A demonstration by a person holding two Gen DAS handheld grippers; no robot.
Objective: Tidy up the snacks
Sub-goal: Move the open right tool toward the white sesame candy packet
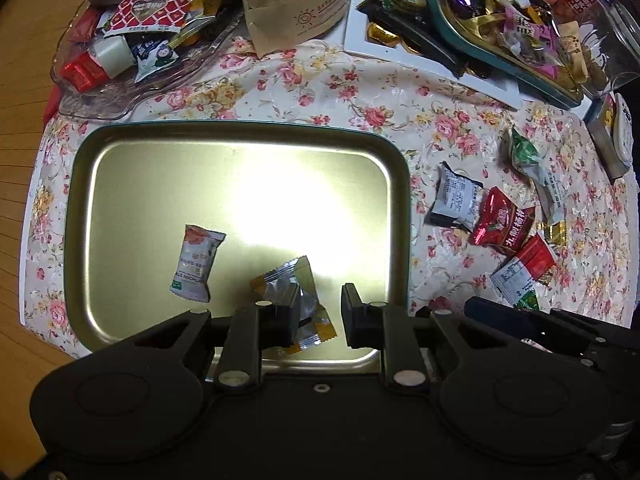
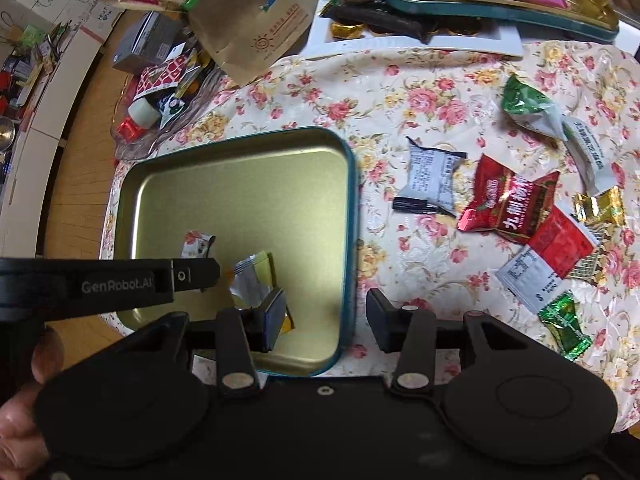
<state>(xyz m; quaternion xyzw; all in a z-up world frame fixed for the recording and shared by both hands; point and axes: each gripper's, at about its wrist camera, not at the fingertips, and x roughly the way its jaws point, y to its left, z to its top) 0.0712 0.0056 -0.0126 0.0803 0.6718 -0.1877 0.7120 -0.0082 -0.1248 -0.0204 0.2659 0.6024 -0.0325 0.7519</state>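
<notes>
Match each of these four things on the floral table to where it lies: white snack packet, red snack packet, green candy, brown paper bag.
Things:
1. white snack packet
2. red snack packet
3. green candy
4. brown paper bag

Places:
A. far side of the table, beyond the tin
B. inside the gold tin
C. tablecloth, beside a grey packet
D. tablecloth, nearest the right gripper

Pairs: 1-B, 2-C, 3-D, 4-A

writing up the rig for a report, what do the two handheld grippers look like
Both the left gripper and the right gripper are matte black, each with two blocky fingers on hinged link arms pinned with silver rivets, above a broad body with two round embossed discs. The left gripper's side, seen from the right wrist camera, carries grey "GenRobot.AI" lettering. No cables show, and no sleeve.
</notes>
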